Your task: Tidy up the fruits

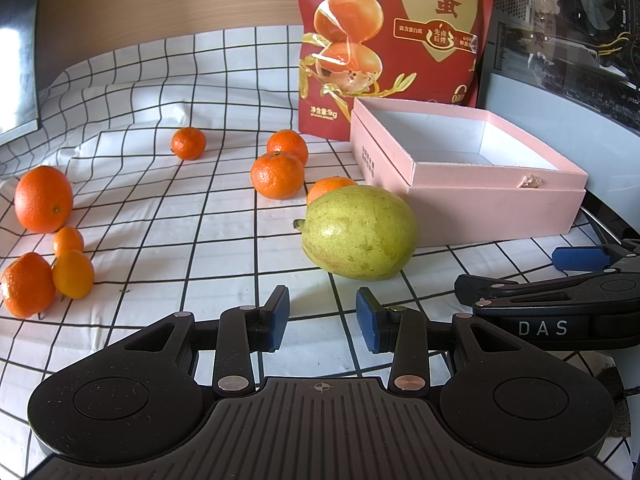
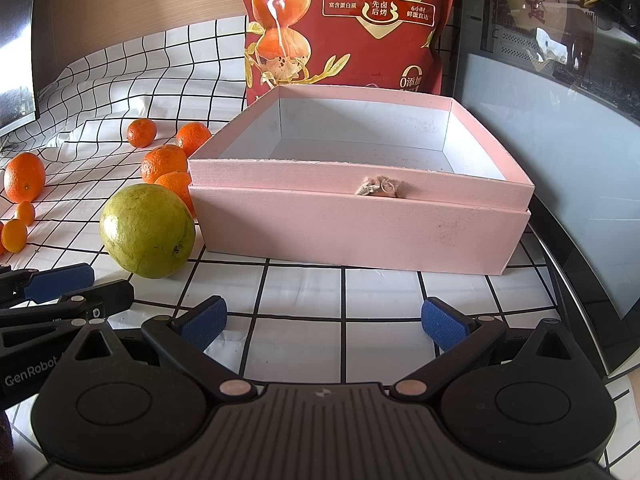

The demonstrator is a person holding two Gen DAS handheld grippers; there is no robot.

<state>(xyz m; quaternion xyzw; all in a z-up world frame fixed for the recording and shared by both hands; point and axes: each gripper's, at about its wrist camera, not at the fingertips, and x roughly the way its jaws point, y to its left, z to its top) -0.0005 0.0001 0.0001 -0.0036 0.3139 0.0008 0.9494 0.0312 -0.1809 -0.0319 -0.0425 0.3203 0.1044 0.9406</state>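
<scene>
Left fingers [image 1: 322,318] stand narrow, empty; green fruit [image 1: 359,233] lies just beyond at one o'clock, long axis crosswise. Right fingers [image 2: 324,320], wide and empty, face the pink box [image 2: 360,224]; left is nearer.

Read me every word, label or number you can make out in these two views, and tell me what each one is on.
"DAS": on the right gripper, seen from the left wrist view.
"GenRobot": on the left gripper, seen from the right wrist view.
"蛋", "先卤后烤", "富含蛋白质", "6小时鲜蛋直达", "0添加", "净含量:1kg": on the red snack bag.
Small dark print on the pink box side: too small to read.
</scene>
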